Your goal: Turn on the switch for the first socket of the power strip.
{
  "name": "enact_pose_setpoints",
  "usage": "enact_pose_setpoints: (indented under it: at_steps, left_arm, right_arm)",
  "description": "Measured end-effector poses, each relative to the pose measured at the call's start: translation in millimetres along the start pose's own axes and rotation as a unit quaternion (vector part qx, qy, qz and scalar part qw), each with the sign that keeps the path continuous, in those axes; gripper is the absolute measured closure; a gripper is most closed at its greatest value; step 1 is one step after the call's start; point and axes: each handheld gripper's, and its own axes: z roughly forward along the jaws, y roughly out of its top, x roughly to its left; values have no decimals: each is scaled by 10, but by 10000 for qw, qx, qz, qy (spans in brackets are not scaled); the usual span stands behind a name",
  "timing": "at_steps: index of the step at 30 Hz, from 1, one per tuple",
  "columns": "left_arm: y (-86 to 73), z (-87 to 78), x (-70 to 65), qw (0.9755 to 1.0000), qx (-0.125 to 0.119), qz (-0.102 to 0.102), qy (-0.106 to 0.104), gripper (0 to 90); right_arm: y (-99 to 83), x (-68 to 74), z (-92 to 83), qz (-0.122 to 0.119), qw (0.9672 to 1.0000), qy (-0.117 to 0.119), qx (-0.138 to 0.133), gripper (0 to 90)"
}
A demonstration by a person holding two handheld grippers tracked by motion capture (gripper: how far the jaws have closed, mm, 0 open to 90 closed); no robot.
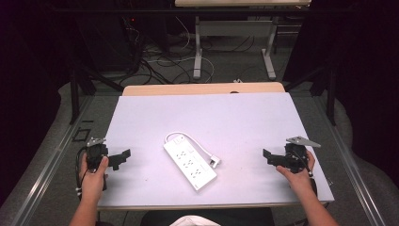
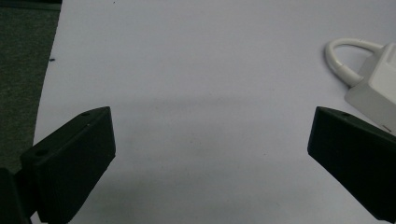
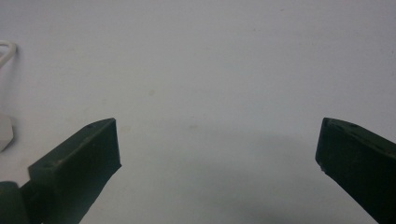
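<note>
While both of the person's hands rest at the outer edges of the surface, the white power strip lies between them, a little nearer the person than the middle of the white top. Its long axis runs on a diagonal: the end where the cord leaves points away from the person and toward the left gripper's side, and the other end points toward the person and slightly toward the right gripper's side. The white cable loops out of the far end, runs along the strip's right flank, and ends in a plug lying just beside the strip.

To the strip's left, the left gripper is held low over the surface, its jaws spread wide with nothing between them, aimed toward the strip. In the left gripper view the strip's cord end and the cable loop sit just past the right-hand jaw.

On the strip's right side, the right gripper has its jaws equally wide and empty, pointing back toward the strip. From the right gripper view just a sliver of the cable appears at the left margin.

Neither gripper touches the strip. By my reckoning the left one is somewhat nearer, and it faces the cord end.
</note>
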Motion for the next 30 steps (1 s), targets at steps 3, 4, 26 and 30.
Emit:
enact_pose_setpoints:
  at_steps: [3, 4, 26, 30]
  left_arm:
    - [-21, 20, 25, 10000, 37, -2, 25, 8]
    - [-30, 34, 38, 10000, 4, -7, 28, 8]
    - [-91, 128, 216, 9995, 166, -220, 131, 18]
    - [-88, 129, 225, 9996, 182, -178, 131, 17]
  right_arm:
    - [-1, 4, 3, 8, 10000, -32, -33, 0]
    - [-1, 4, 3, 10, 10000, -32, -33, 0]
    - [1, -4, 6, -107, 9999, 8, 3, 0]
    - [2, -3, 10, -109, 9999, 4, 5, 0]
